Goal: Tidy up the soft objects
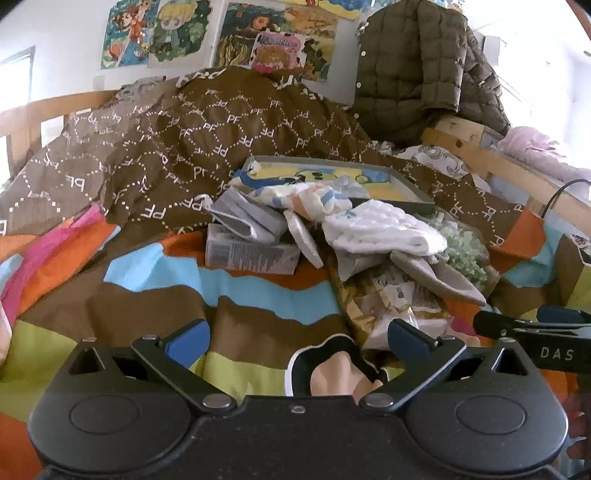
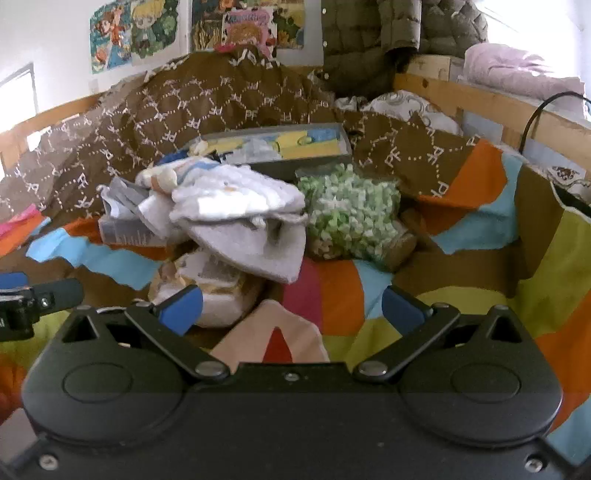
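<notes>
clothes (image 2: 236, 206) lie in a loose heap on the bed, ahead of both grippers, with the heap's long axis running roughly left to right across the right wrist view. a white knitted piece (image 1: 384, 229) sits on top, and a grey cloth (image 2: 255, 247) under it hangs its wide end down toward the cameras. a pale striped garment (image 1: 306, 199) is bunched at the far left end of the pile.

left gripper (image 1: 297, 341) hangs low over the bedspread with its jaws wide open and nothing between them. right gripper (image 2: 291, 304) is the same, jaws spread and empty, just short of the heap. a peach and red piece of fabric (image 2: 273, 339) lies right below it.

just right of the clothes stands a clear bag of green and white bits (image 2: 351, 214), touching the heap. a grey carton (image 1: 251, 254) lies at the left edge, partly under the pile, and a crinkled yellowish packet (image 1: 384, 299) shows beneath the front. behind the heap a shallow grey tray (image 1: 406, 184) holds yellow and blue items.

bedspread (image 1: 155, 295) is striped in brown, blue, orange and lime. a brown patterned duvet (image 1: 207, 125) is mounded behind, a quilted olive jacket (image 1: 413, 62) hangs over the wooden bed frame (image 2: 491, 99), and cartoon posters (image 1: 159, 29) cover the white wall.
</notes>
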Demonstrator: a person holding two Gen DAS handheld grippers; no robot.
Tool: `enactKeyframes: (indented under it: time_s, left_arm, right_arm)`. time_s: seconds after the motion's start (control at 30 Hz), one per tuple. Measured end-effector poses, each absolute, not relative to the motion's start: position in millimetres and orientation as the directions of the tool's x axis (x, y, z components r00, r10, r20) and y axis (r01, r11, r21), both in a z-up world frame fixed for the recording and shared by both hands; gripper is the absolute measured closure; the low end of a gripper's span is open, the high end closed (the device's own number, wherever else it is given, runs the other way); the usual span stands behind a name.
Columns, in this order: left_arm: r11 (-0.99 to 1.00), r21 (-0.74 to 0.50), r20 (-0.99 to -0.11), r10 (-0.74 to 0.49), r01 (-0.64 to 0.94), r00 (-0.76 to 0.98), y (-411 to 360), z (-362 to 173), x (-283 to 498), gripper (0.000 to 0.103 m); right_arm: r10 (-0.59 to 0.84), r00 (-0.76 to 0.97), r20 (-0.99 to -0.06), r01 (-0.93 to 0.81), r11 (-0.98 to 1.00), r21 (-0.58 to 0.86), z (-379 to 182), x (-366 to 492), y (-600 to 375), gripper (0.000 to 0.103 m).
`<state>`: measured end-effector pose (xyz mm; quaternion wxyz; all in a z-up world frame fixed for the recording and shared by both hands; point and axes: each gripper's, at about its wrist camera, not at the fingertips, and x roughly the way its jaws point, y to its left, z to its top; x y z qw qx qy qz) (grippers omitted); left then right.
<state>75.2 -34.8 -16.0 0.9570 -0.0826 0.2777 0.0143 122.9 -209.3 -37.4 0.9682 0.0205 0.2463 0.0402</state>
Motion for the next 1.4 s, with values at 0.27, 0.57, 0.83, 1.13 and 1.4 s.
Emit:
enactKeyframes:
  time_s: [0.27,0.57,0.83,1.13,1.4]
  left_arm:
    - [0.987,-0.145,-0.544,-0.018,-0.073,0.839,-38,-17,77,0.001]
    - [0.988,-0.150,-0.529,-0.042,-0.045,0.847,-40,-15,85,0.001]
    - [0.988,-0.152,-0.500,-0.087,0.012,0.862,-44,-6,98,0.001]
    - [0.978,-0.181,-0.464,-0.175,0.100,0.868,-50,8,136,0.001]
    - [0.968,-0.129,-0.434,-0.250,0.215,0.865,-64,16,170,0.001]
  right_arm:
    - [0.096,0.877,-0.471,-0.078,0.995,0.058,-36,125,-208,0.001]
    - [0.073,0.890,-0.451,-0.053,0.997,0.058,-35,130,-210,0.001]
    - [0.062,0.912,-0.405,-0.032,0.996,0.078,-33,137,-212,0.001]
    - [0.077,0.927,-0.367,-0.028,0.990,0.136,-38,145,-225,0.001]
    - [0.139,0.909,-0.394,-0.064,0.978,0.198,-55,168,-233,0.001]
